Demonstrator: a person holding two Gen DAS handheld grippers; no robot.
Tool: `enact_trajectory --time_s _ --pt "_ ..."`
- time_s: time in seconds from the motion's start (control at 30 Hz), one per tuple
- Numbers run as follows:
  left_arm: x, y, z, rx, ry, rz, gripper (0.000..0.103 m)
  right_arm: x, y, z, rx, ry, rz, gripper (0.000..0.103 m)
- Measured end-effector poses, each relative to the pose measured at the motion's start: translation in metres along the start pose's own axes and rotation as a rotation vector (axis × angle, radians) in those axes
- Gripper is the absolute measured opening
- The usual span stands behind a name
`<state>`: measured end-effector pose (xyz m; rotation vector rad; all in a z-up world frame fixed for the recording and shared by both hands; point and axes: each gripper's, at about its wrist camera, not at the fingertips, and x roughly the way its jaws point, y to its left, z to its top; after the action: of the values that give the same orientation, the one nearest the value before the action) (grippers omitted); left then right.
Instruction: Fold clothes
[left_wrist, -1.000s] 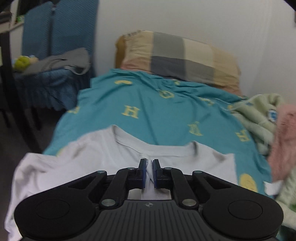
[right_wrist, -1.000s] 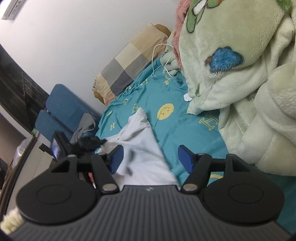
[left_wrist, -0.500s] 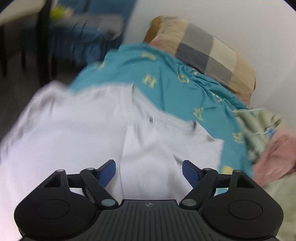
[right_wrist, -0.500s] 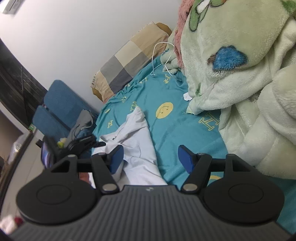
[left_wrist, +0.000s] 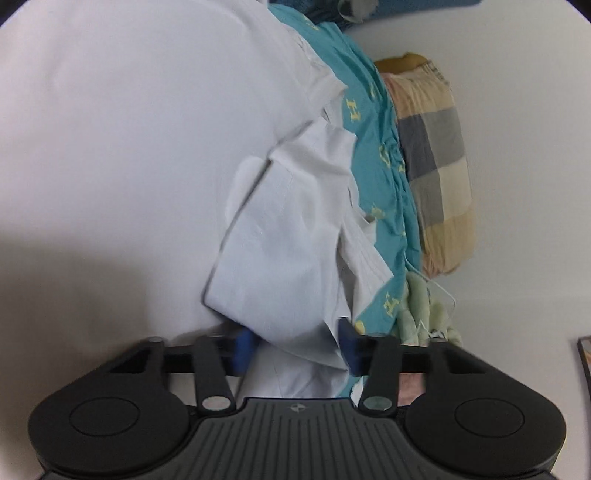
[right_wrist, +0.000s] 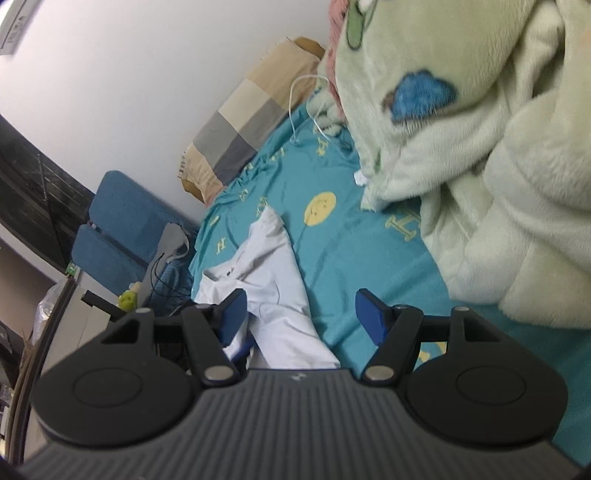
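Note:
A white T-shirt (left_wrist: 147, 147) lies on the teal bedsheet (left_wrist: 373, 147) and fills most of the left wrist view, which is rolled onto its side. My left gripper (left_wrist: 295, 345) is low over it, its jaws closing with a folded flap of the shirt between the blurred blue pads; the pads still stand apart. In the right wrist view the shirt (right_wrist: 273, 266) lies crumpled near the bed's left edge. My right gripper (right_wrist: 301, 314) hovers open above the shirt and the sheet (right_wrist: 351, 251), nothing between its fingers.
A checked pillow (right_wrist: 251, 118) lies at the head of the bed against the wall. A thick pale green blanket (right_wrist: 480, 147) is heaped along the right side, with a white cable (right_wrist: 295, 107) by it. A blue chair (right_wrist: 118, 221) holding grey cloth stands left of the bed.
The left gripper let go of the shirt's collar, opened wide, rolled sideways and dropped closer to the shirt; its jaws now narrow around a fold. The right gripper stayed put.

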<state>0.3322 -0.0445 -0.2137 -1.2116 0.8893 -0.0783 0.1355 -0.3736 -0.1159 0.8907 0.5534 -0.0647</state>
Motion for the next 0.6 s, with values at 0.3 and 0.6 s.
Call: enact_trajectory --time_s 0.3,0.6 --pt "-0.034 -0.057 0.032 0.381 -0.144 0.139 0.004 0.008 -0.002 -0.001 0.022 0.021 0.013 0.068" --pt "-0.009 -0.058 0.036 0.589 -0.116 0.268 0.026 0.015 0.01 -0.007 -0.072 0.044 -0.008 0.068"
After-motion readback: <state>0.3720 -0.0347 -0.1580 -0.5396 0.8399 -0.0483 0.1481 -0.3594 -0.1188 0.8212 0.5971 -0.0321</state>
